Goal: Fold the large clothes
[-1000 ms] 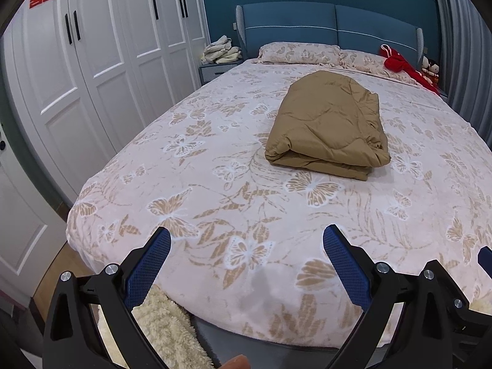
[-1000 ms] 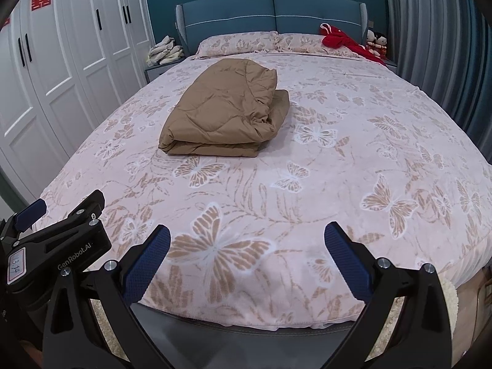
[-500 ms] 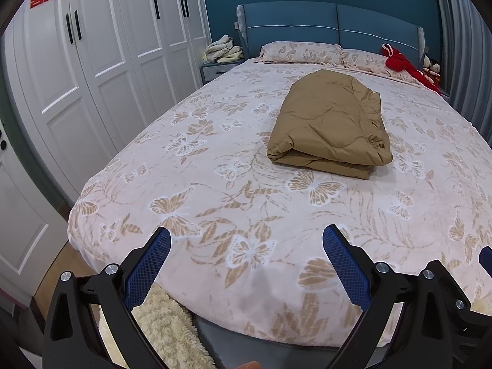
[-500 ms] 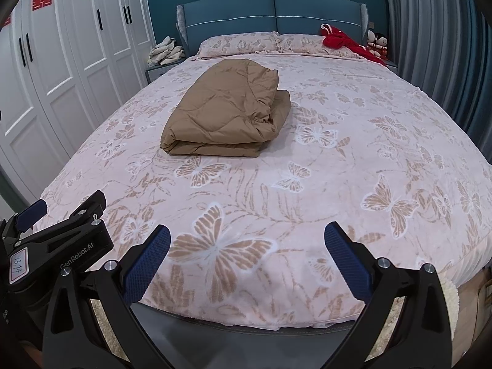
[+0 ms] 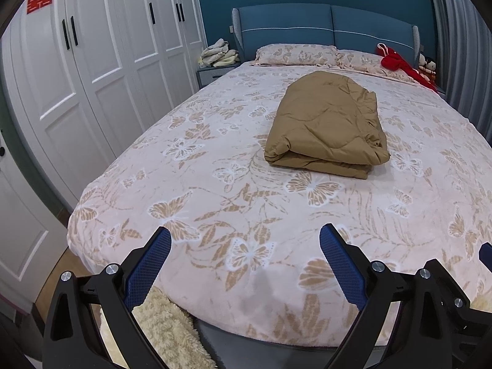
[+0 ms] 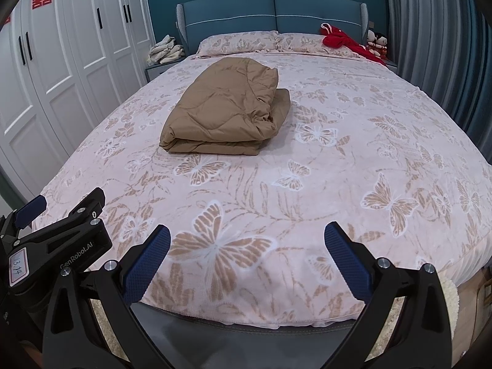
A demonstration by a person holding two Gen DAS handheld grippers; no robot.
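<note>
Quilt [image 5: 324, 129], tan and stitched, is lying folded in a thick bundle on the bed [image 5: 215, 184], well apart from both grippers. In the left wrist view it is sitting at about 1 o'clock from the left gripper [image 5: 245, 261]; in the right wrist view the quilt [image 6: 226, 110] is lying at about 11 o'clock from the right gripper [image 6: 247, 259]. Both grippers are hanging released over the foot of the bed, jaws spread wide, grasping nothing, their blue pads [image 5: 147, 267] not touching the butterfly-print cover. The left gripper is also showing at 8 o'clock in the right wrist view, just beside the right one. Two pillows [image 6: 236, 41] are resting against the blue headboard [image 6: 273, 9] at 12 o'clock, with a red garment [image 6: 341, 41] lying at the far right corner. White wardrobe doors [image 5: 92, 61] are standing along the left at 10 o'clock, and a cream rug [image 5: 166, 335] is showing under the left gripper.
</note>
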